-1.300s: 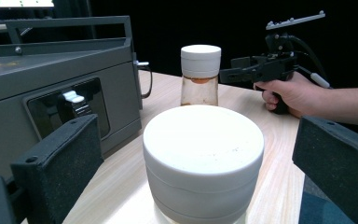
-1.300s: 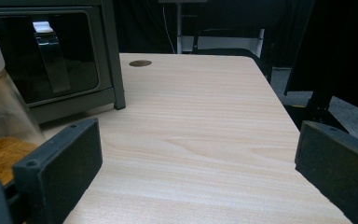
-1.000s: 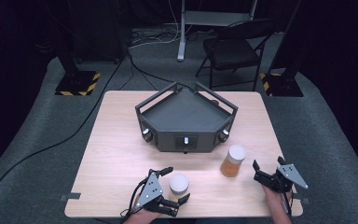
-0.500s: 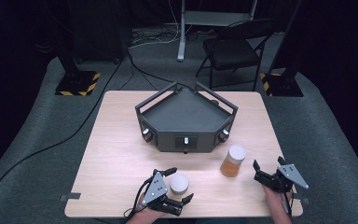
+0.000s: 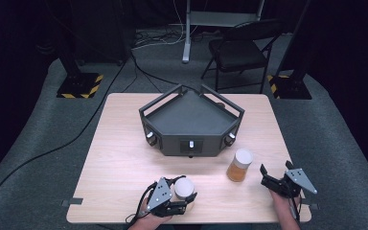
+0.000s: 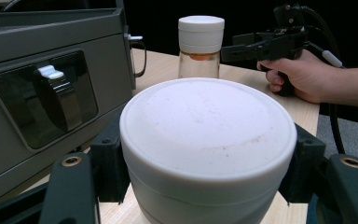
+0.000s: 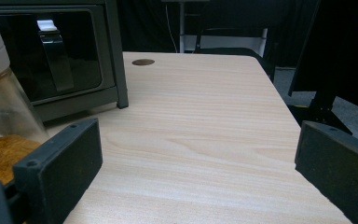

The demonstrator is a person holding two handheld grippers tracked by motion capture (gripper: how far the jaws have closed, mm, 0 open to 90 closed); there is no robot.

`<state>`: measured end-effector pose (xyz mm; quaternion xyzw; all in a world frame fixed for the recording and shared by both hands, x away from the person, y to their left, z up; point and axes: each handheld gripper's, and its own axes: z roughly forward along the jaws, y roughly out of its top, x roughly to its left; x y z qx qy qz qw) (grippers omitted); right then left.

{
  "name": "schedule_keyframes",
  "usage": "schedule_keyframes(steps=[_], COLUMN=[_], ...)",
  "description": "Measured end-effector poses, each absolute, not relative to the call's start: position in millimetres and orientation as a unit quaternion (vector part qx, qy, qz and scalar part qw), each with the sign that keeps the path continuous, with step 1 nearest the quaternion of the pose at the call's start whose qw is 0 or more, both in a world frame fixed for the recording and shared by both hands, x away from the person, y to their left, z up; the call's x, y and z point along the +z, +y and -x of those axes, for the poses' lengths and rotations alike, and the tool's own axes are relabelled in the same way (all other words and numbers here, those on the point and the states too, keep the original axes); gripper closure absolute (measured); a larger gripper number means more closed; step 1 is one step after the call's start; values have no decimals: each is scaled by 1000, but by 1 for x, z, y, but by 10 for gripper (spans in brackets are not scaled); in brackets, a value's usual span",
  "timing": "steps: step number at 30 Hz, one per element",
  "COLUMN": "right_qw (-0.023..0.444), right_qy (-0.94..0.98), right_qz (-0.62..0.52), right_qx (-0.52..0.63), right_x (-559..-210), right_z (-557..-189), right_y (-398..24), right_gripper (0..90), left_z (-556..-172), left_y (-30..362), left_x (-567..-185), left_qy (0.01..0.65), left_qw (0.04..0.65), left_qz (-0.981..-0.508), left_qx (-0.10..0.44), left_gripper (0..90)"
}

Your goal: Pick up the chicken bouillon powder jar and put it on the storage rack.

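The wooden table (image 5: 124, 158) carries a dark grey, wedge-shaped machine (image 5: 191, 122) at its middle, its front panel with a small lever facing the person. In front of that, toward the near edge, stand two white-capped jars: one with amber contents (image 5: 239, 165) to the right of centre, and a white-lidded jar (image 6: 207, 140) near the left hand. The step in hand looks like the grasp of that nearer jar. The left gripper (image 5: 172, 199) has just been closing its jaws, and in the left gripper view the two black pads now press against the jar's sides just under the lid, one on each flank, so the jar sits squarely between them, upright on the table and clamped. The right gripper (image 5: 280, 182) rests near the table's right edge with its jaws spread and nothing between them; the amber jar stands just beside its left jaw, apart from it. The next move probably calls for a straight lift of the gripped jar, kept upright, or a steady hold while the free gripper comes across to the lid.
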<state>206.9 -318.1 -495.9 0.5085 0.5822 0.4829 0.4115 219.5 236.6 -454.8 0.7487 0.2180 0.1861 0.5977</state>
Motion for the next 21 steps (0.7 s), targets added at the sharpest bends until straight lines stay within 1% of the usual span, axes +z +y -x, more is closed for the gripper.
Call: schedule_keyframes(steps=[21], right_qw=[413], right_qy=[583], right_qz=[-510], right_qx=[480], right_x=[-495], right_z=[-207], right_y=[-317], right_gripper=[0], left_z=[-222], left_y=[236], left_x=[-451], left_qy=[212], left_qw=[594], left_qz=[-755], left_qx=[179], left_gripper=[332])
